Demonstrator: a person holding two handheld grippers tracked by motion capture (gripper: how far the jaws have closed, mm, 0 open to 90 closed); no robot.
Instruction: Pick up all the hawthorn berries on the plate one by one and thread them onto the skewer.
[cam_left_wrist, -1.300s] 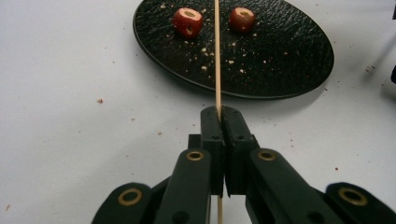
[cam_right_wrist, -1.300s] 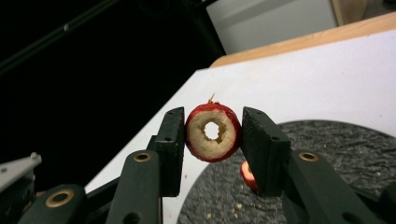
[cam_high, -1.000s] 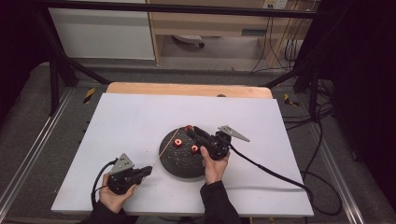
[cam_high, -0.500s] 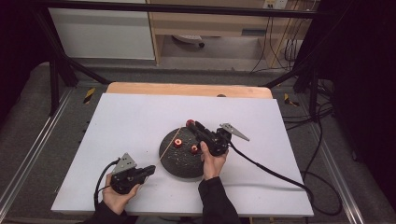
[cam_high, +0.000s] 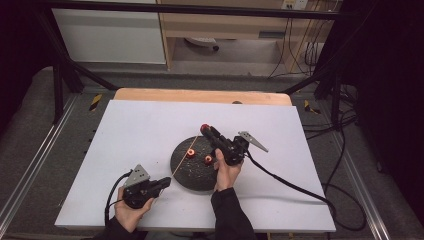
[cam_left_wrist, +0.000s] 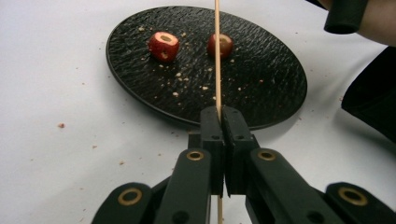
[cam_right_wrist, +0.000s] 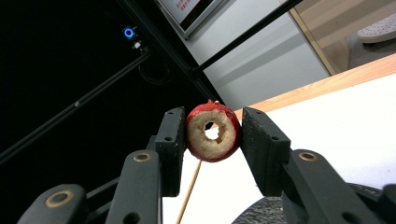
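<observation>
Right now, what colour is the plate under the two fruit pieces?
Black with a rough, speckled texture; the plate shows best in the left gripper view.

Two fruit pieces (cam_high: 190, 153) on plate (cam_high: 197, 177), mid-table (cam_high: 125, 130); skewer (cam_high: 181, 159) crosses plate's left edge

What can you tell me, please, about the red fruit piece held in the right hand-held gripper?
The fruit piece is a small round ring: glossy red skin outside, pale crumbly flesh on the cut face, and a cored hole straight through its middle. It sits pinched between the two black jaws of the right hand-held gripper, cut face toward that gripper's camera, lifted above the far edge of the black plate. A thin wooden skewer runs up behind it.
</observation>
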